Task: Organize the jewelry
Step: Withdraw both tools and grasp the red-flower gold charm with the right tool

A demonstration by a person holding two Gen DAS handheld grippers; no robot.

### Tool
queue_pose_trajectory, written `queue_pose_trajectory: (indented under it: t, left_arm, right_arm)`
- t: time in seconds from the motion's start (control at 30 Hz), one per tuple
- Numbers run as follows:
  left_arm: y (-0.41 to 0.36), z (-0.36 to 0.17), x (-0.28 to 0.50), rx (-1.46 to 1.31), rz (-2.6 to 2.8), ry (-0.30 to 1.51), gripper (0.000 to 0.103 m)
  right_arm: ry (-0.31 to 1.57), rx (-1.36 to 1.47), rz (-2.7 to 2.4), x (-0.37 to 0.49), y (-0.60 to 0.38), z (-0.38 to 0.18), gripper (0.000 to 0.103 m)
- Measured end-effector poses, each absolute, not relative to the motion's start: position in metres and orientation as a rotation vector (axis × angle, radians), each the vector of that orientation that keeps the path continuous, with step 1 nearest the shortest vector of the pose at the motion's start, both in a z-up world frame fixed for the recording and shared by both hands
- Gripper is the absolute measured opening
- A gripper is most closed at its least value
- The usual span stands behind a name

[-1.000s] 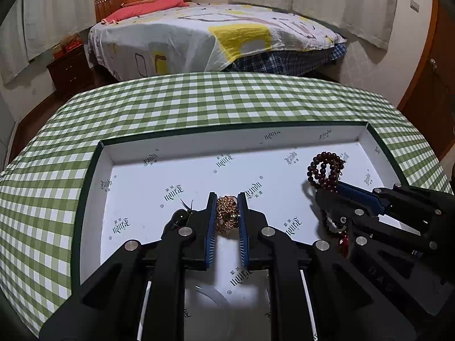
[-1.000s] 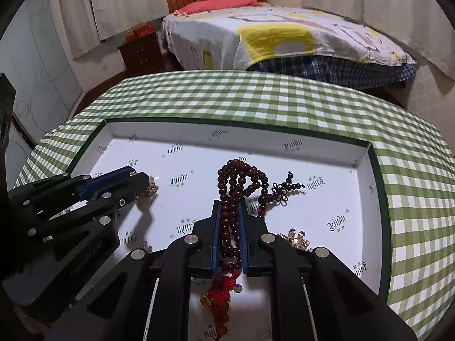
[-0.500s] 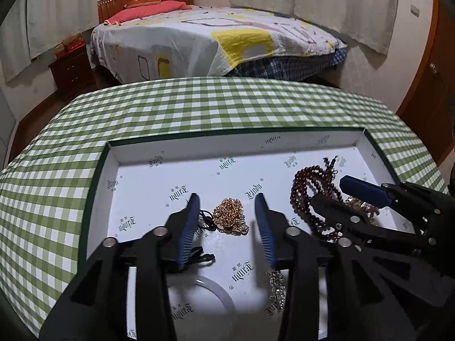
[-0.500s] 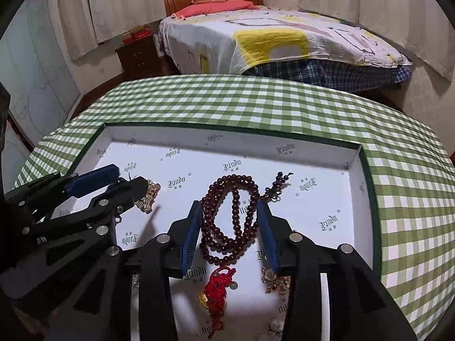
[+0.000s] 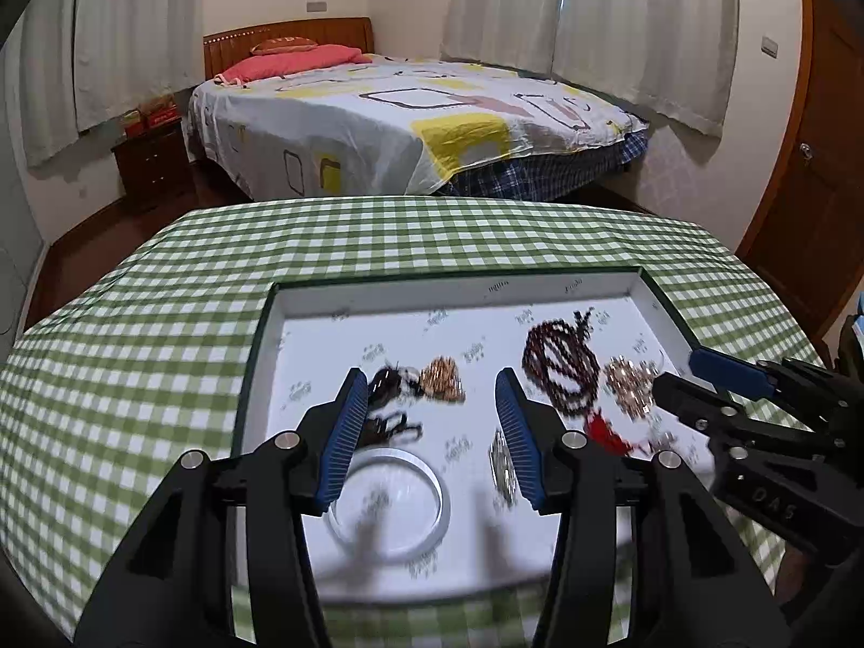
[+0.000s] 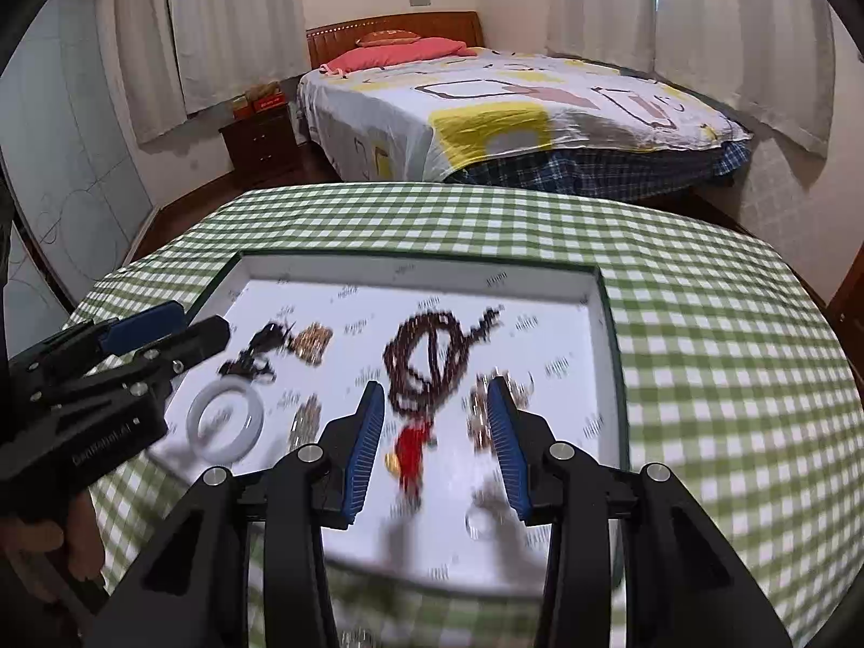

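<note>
A shallow white tray (image 5: 281, 313) on the table holds the jewelry. In it lie a gold chain (image 5: 443, 375), a dark red bead string (image 5: 561, 367) with a red tassel (image 5: 607, 429), a white bangle (image 5: 389, 502) and a rose-gold cluster (image 5: 629, 383). My left gripper (image 5: 430, 378) hovers above the tray's near side, its jaws opening, nothing between the pads. My right gripper (image 6: 434, 389) is open above the bead string (image 6: 426, 351) and tassel (image 6: 413, 443), clear of both. Each gripper shows in the other's view: right gripper (image 5: 683, 372), left gripper (image 6: 197, 324).
A green-checked tablecloth (image 5: 135, 378) covers the table around the tray. A dark beaded piece (image 5: 386, 383) and a silver chain (image 5: 502, 464) also lie in the tray. Beyond the table stand a bed (image 5: 410, 124), a nightstand (image 5: 151, 162) and a wooden door (image 5: 810, 189). A hand (image 6: 75, 540) holds the left gripper.
Both grippers were shut, left on the gold chain, right on the bead string. They let go, opened, and drew back and up; both pieces now lie in the tray.
</note>
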State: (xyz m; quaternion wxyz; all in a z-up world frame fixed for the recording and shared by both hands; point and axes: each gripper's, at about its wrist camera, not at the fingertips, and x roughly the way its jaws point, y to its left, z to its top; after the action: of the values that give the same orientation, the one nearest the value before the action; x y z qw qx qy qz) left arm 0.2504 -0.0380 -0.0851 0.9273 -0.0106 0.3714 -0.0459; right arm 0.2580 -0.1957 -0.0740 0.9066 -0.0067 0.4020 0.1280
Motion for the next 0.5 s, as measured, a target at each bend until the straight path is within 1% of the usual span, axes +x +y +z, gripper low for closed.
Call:
queue_pose_trajectory:
  t: [0.17, 0.5]
  left_arm:
    - [-0.033, -0.084, 0.221, -0.041, -0.085, 0.77, 0.049]
    - [-0.025, -0.095, 0.174, -0.049, -0.058, 0.81, 0.049]
  right_arm:
    - [0.838, -0.003, 0.249, 0.224, -0.205, -0.073, 0.04]
    - [0.909, -0.005, 0.219, 0.174, -0.218, -0.098, 0.04]
